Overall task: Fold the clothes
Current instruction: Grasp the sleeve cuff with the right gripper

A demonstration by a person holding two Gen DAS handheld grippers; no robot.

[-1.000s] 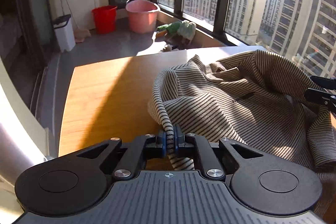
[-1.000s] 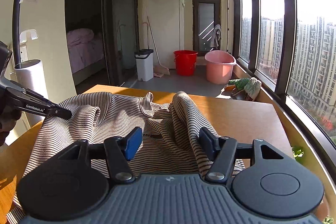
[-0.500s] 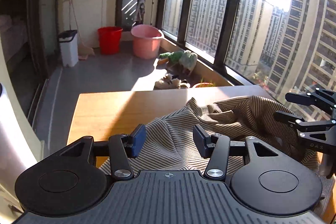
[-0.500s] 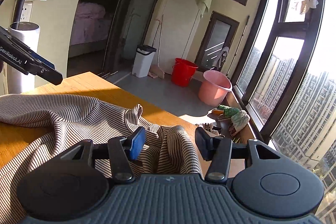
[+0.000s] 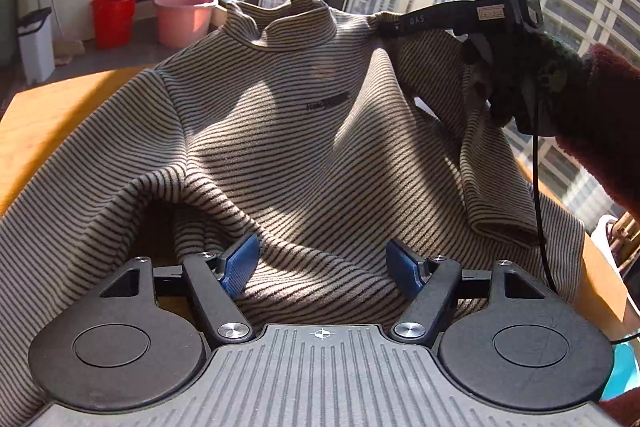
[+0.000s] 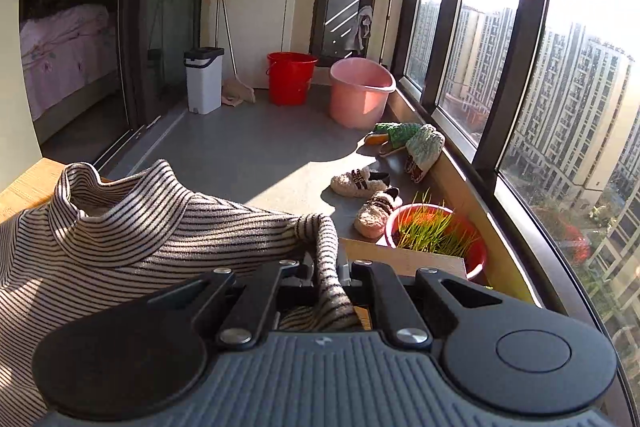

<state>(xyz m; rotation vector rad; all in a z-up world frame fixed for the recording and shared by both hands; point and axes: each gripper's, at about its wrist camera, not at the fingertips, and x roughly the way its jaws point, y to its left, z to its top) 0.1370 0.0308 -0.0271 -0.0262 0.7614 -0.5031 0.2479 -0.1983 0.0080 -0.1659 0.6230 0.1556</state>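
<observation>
- Black plastic left gripper (image 5: 322,265) w/ blue ribbed pads (image 5: 239,260): jaws wide apart, just been opening; they straddle a raised fold of the tan-and-black striped knit sweater (image 5: 280,131), pads not pressing the cloth.
- Black right gripper (image 6: 329,273): jaws just been closing, now pinched tight on a bunched strip of the sweater's shoulder/sleeve edge; cloth runs up between the fingers and back over the body of the tool.
- In left wrist view the right gripper (image 5: 386,27) shows at upper right, tips clamped on the sweater's shoulder next to the collar, held by a dark-gloved hand (image 5: 536,79) w/ maroon fuzzy sleeve (image 5: 608,131); thin black cable hangs from it.
- Sweater spread front-up on light wooden table (image 5: 48,123), mock-neck collar at far edge, small dark logo on chest; right shoulder lifted off the table, sleeve folded in and draping below it; wrinkles across the body; sun patches on cloth.
- Beyond table: grey balcony floor (image 6: 248,143), red plastic bucket (image 6: 290,77), pink plastic basin (image 6: 360,91), white bin w/ black lid (image 6: 203,79), fluffy slippers (image 6: 360,183) by window wall.
- Red pot of green grass (image 6: 436,231) just past table's far corner.
- Tall windows at right, apartment blocks outside; bedroom w/ pink bedding at left.
</observation>
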